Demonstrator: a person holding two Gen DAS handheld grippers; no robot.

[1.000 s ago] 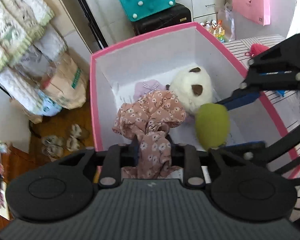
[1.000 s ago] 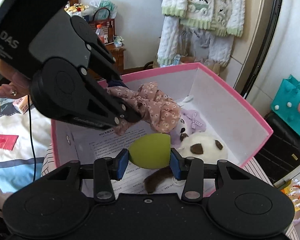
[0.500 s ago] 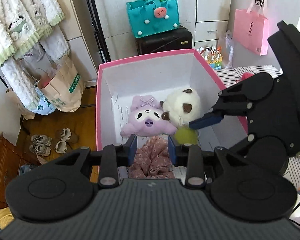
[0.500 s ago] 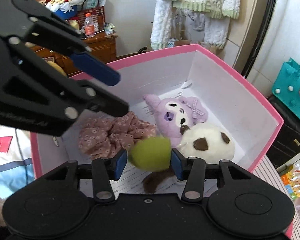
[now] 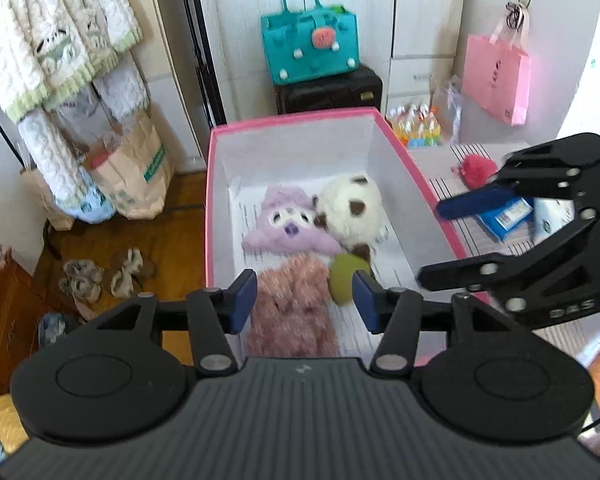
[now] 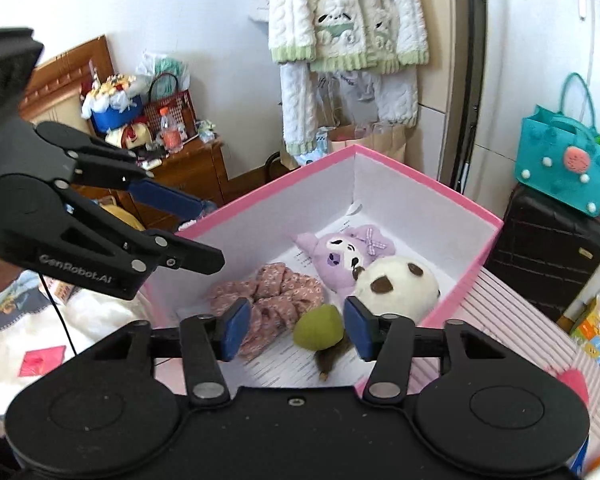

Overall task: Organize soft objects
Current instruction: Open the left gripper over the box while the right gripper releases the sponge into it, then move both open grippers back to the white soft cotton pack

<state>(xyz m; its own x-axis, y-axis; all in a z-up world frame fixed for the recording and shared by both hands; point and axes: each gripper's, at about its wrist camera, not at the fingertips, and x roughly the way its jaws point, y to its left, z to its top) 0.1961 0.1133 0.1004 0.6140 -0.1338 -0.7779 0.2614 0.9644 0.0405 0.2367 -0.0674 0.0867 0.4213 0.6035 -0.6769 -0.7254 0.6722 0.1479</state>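
**Inspector:** Both claws stand over the pink box (image 6: 428,188), jaws opening, nothing between the pads. The left claw (image 5: 304,300) hangs above the floral cloth (image 5: 292,312); the right claw (image 6: 292,326) above the green toy (image 6: 318,328).

**Assistant:** Location of the items?

**Inspector:** On the box floor, near end, touching. The purple toy (image 6: 344,250) and white toy (image 6: 396,284) lie beyond them.

**Assistant:** Risks?

**Inspector:** A claw withdrawing low could snag a fold of cloth and drag it over the rim. The two claws are near and could knock together.

**Assistant:** Orientation?

**Inspector:** The cloth's long axis runs along the box length. The green toy seems to point its brown tail toward the near wall, though blur limits certainty.
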